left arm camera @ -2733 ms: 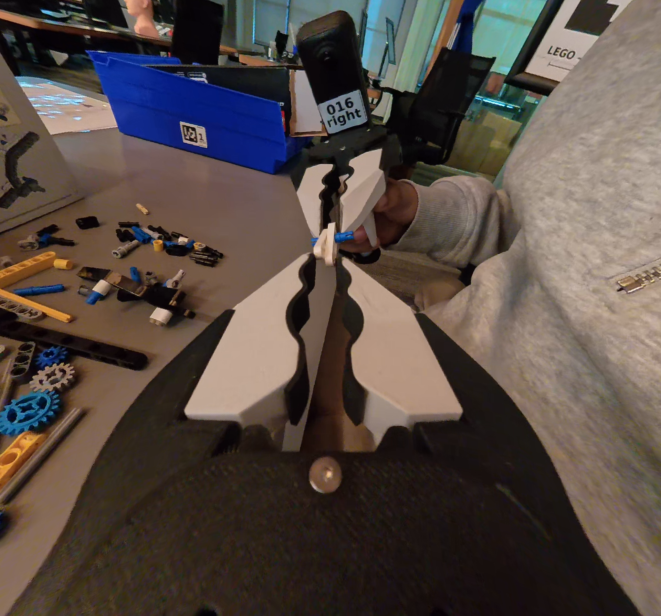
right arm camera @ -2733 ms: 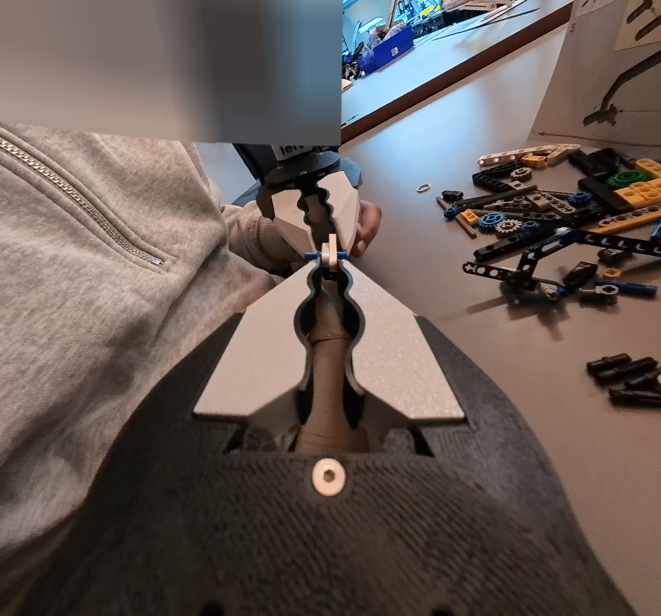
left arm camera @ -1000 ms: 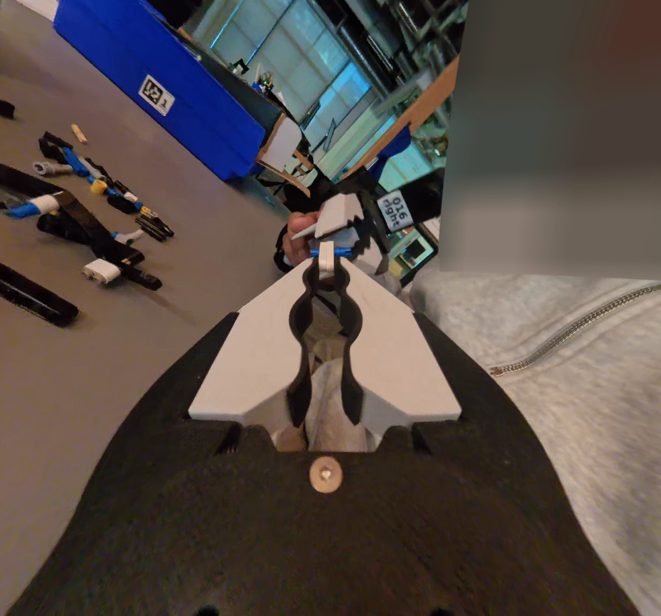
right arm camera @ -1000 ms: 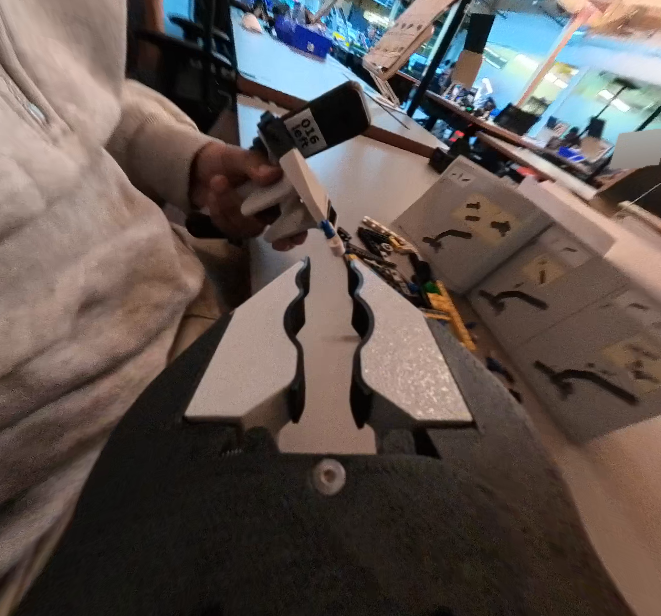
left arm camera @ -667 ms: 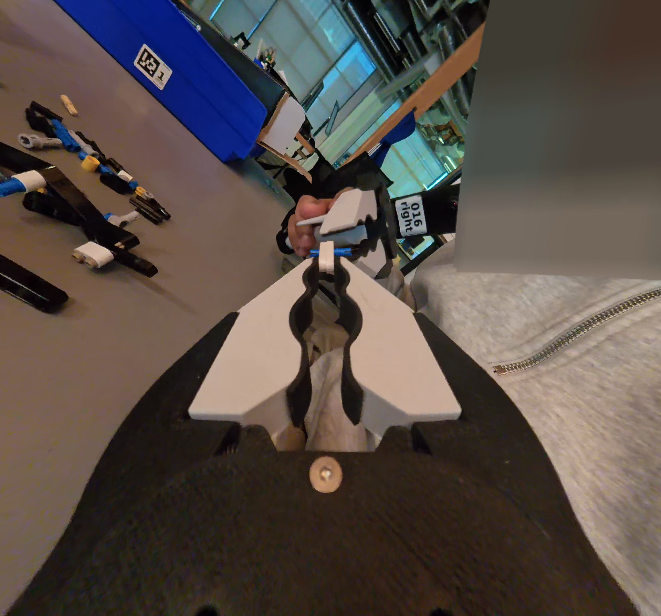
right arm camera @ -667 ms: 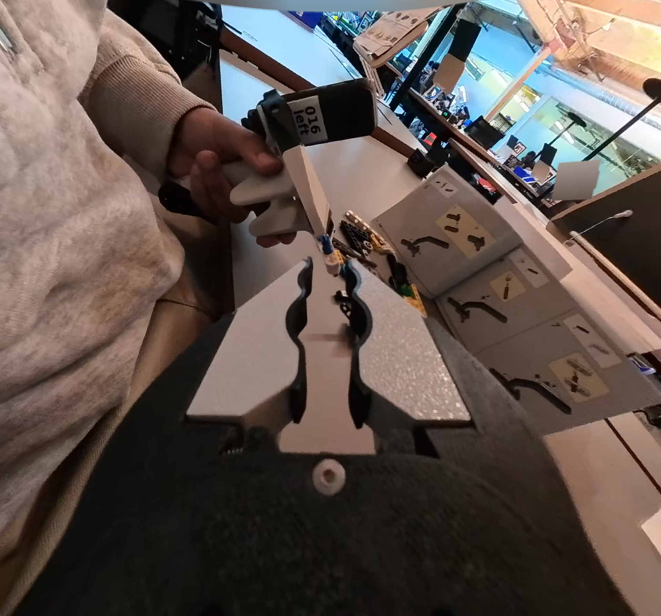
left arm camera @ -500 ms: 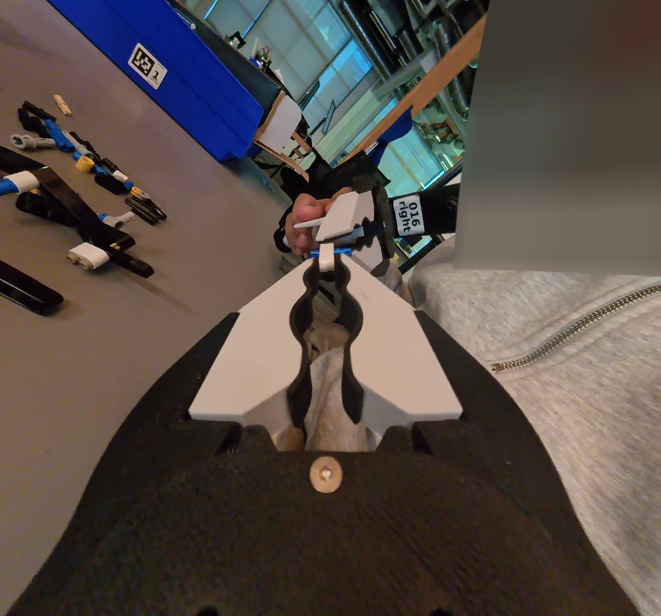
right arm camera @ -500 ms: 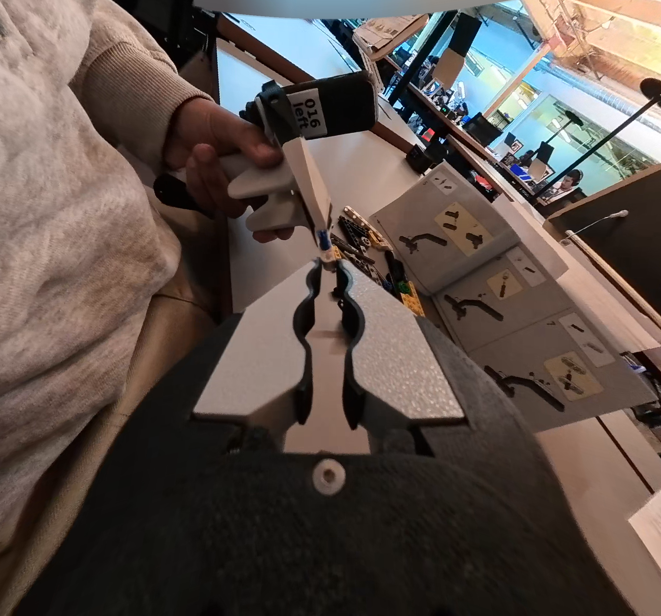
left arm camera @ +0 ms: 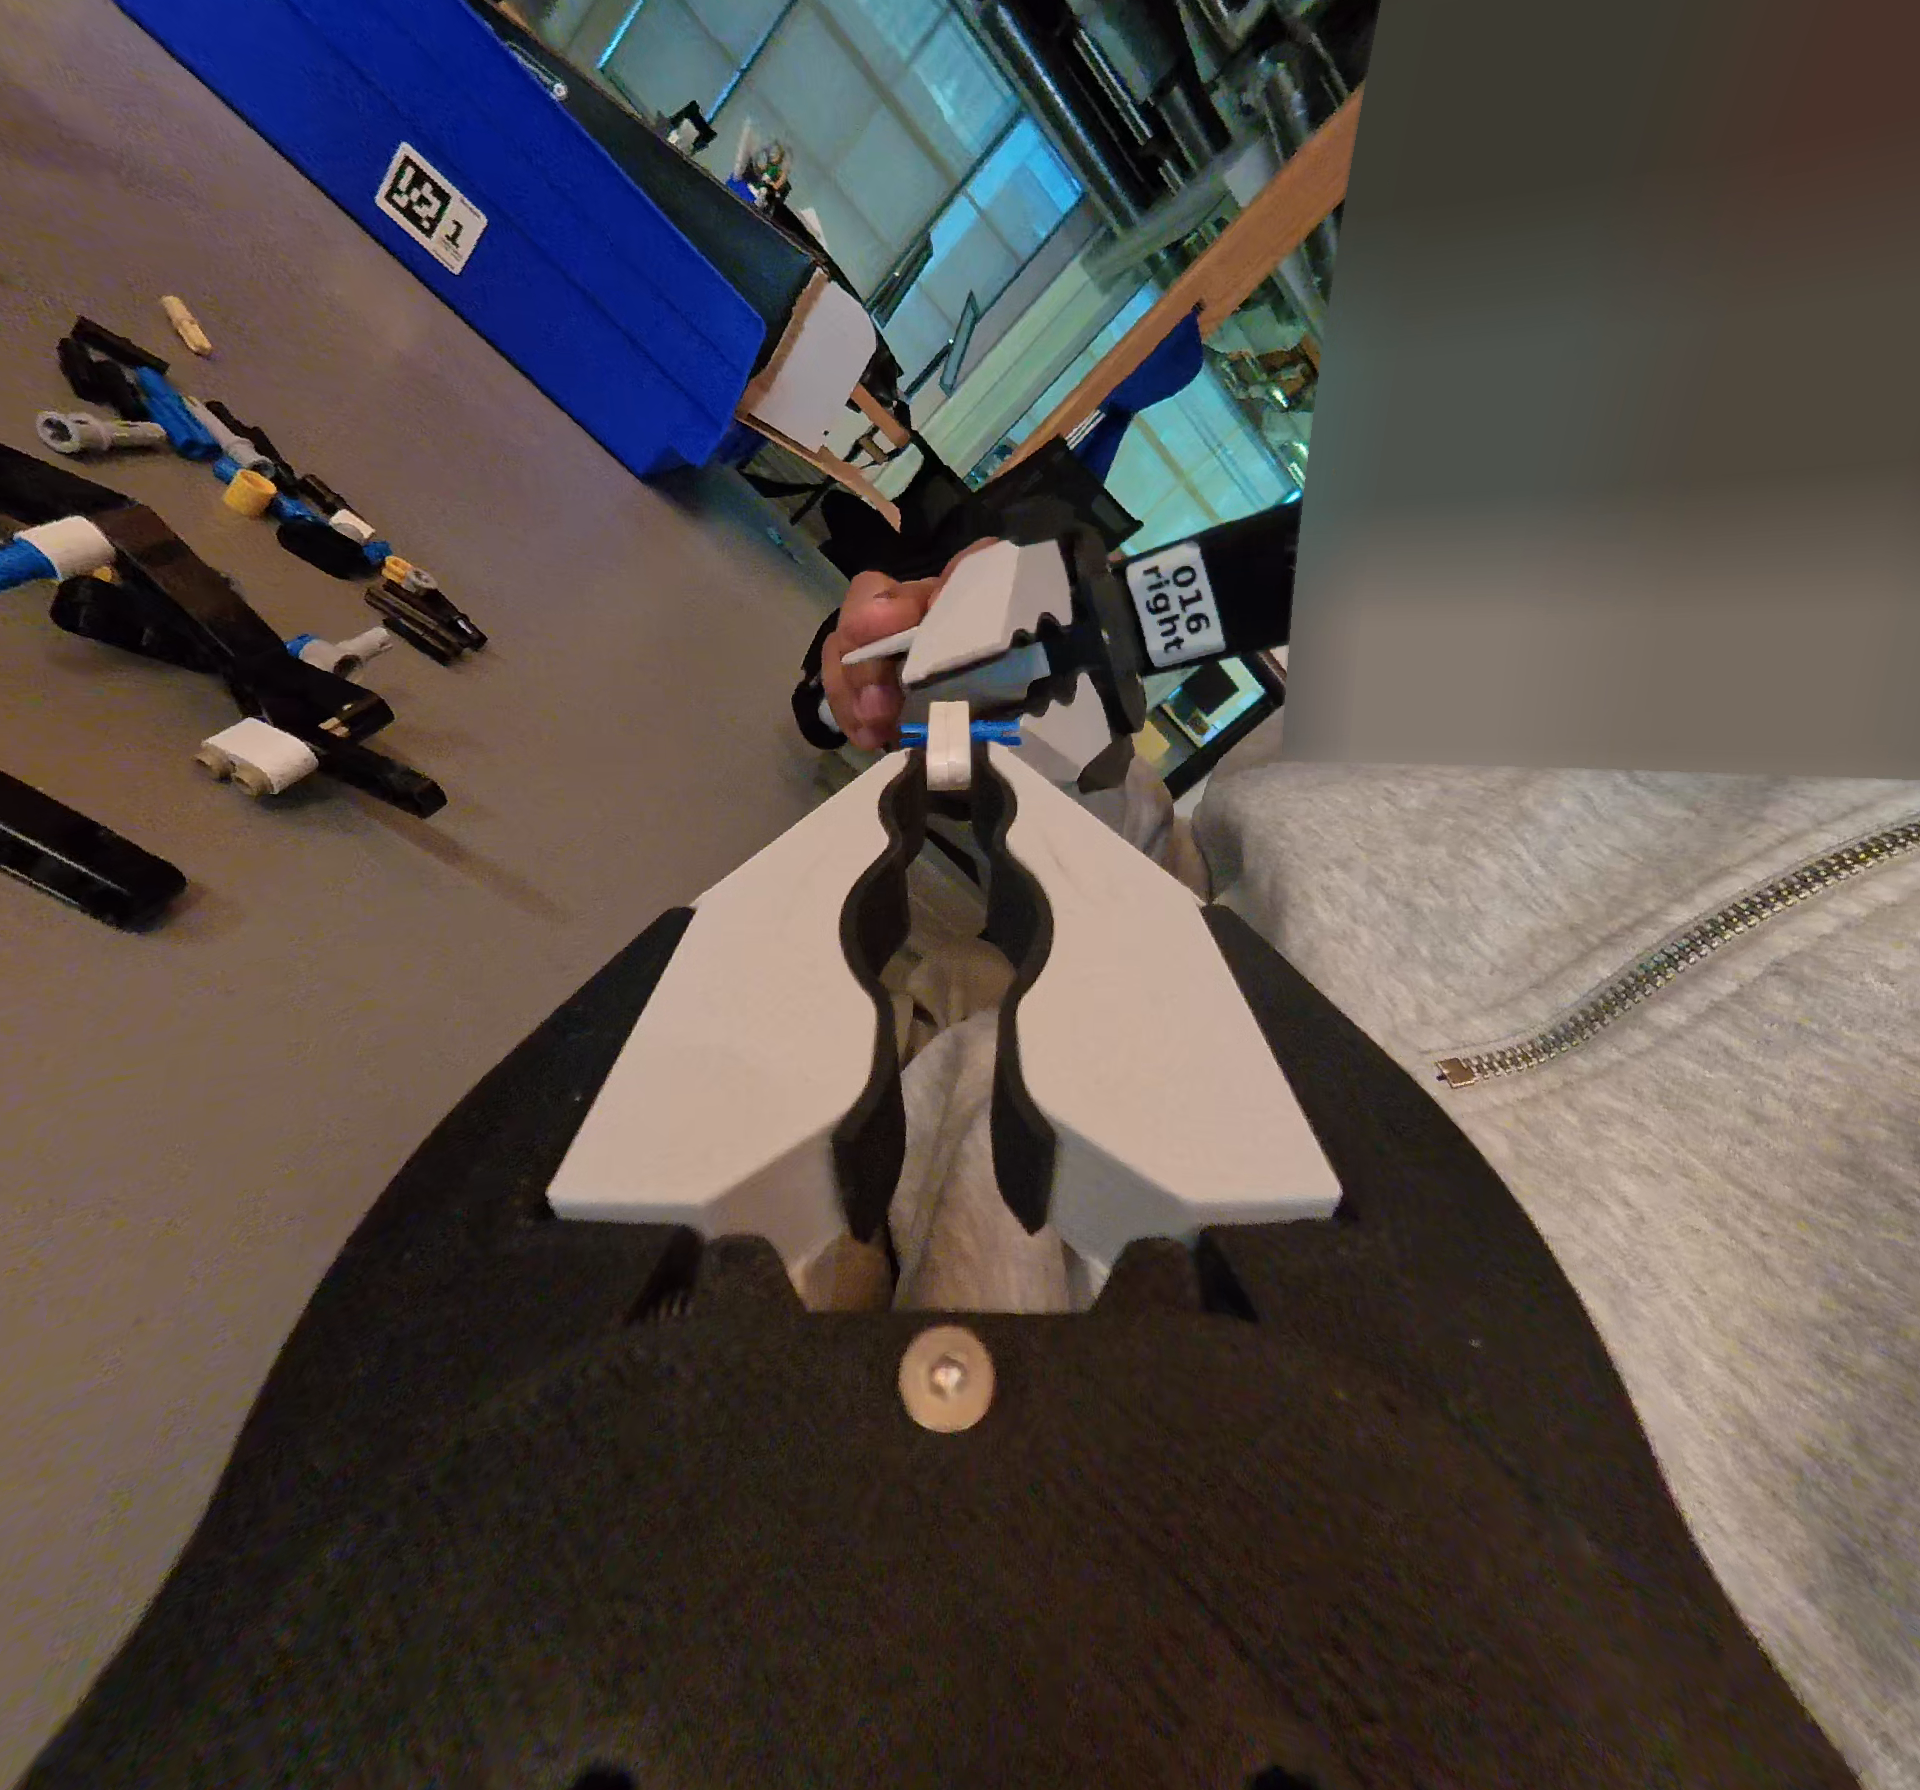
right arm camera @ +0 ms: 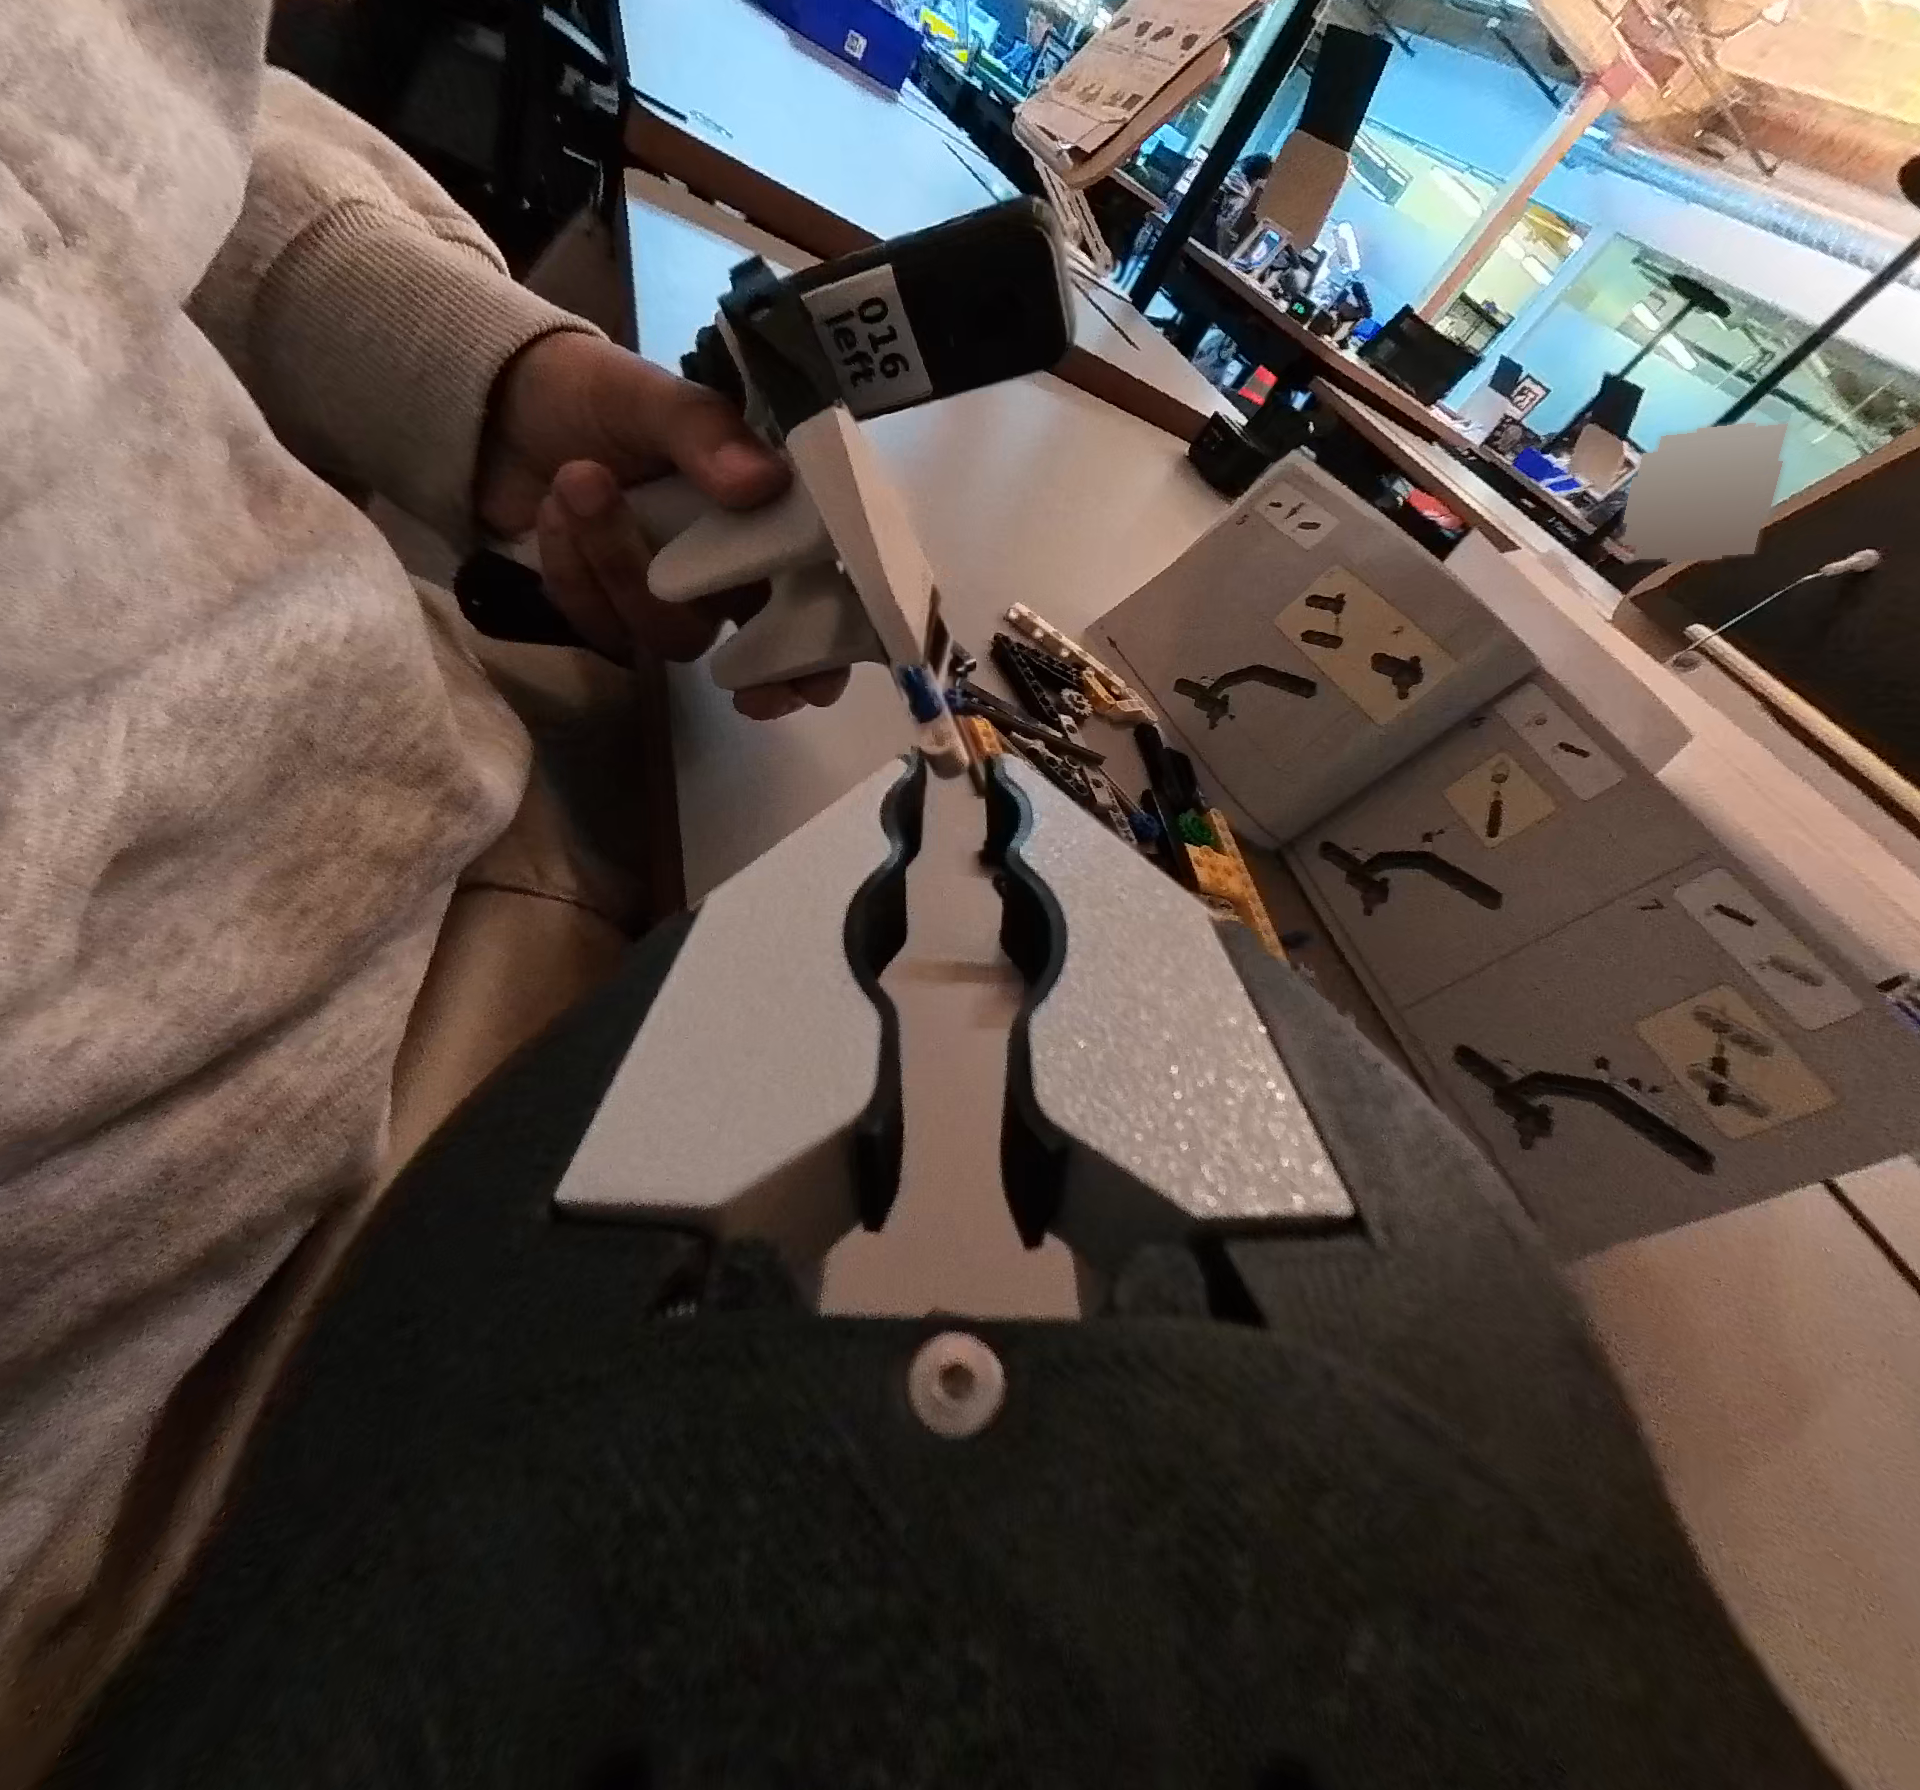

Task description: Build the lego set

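While left tongs clamp a white piece, right tongs gape beside loose parts.

workshop/lab | long worktables | blue parts bin | exposed ceiling ducts

- Left claw: matt white plastic fingers with a faintly grainy face; black wavy inner pads; rough, grainy black body carrying one shiny metal screw.
- Right claw: white plastic fingers with a speckled, sparkling grain; dark body of coarse matt texture.
- White piece on blue pin: smooth plastic, slight sheen.
- Loose parts: glossy black, blue, yellow and white plastic.
- Surface: smooth, matt grey.
- Bin: smooth blue plastic with a paper label.
- Sweatshirt: soft grey fleece cloth; metal zip.
- Booklet: matt grey paper.
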### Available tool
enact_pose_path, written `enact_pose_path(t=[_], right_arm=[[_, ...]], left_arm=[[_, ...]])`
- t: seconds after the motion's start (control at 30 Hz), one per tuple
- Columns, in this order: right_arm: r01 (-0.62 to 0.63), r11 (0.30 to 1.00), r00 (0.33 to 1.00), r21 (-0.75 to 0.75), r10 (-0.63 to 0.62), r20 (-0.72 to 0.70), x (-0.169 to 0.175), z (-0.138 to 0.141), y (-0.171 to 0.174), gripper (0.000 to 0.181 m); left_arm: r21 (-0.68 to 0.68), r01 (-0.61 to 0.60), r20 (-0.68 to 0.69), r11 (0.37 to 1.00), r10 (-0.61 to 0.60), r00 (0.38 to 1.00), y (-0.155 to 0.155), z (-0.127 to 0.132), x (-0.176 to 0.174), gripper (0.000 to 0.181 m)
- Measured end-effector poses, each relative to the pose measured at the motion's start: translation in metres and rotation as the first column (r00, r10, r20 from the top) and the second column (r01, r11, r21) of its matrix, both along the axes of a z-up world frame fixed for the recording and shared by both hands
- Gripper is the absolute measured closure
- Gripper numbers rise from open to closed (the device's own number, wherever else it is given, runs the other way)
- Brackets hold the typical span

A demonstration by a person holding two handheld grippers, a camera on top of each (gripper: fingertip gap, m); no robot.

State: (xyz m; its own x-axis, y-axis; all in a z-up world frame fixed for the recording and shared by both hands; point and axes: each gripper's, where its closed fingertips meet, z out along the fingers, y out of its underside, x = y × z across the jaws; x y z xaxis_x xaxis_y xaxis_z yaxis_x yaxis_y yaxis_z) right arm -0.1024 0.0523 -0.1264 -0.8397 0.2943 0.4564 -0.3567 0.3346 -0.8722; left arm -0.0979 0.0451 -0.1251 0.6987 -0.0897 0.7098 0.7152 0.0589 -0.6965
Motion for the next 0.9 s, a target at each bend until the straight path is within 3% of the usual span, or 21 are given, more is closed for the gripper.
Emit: enact_pose_path(t=[0.73,0.9], right_arm=[[-0.016,0.999,0.997,-0.030,0.018,0.069,-0.0005,-0.0009,-0.0009,0.173],[-0.029,0.986,0.959,-0.162,0.073,0.274,-0.0039,0.0033,0.0034,0.156]], left_arm=[[-0.010,-0.017,-0.044,1.000,0.016,0.999,-0.0003,0.0016,-0.0001,0.176],[0.006,-0.049,-0.092,0.999,0.049,0.995,-0.0032,0.0073,-0.0023,0.176]])
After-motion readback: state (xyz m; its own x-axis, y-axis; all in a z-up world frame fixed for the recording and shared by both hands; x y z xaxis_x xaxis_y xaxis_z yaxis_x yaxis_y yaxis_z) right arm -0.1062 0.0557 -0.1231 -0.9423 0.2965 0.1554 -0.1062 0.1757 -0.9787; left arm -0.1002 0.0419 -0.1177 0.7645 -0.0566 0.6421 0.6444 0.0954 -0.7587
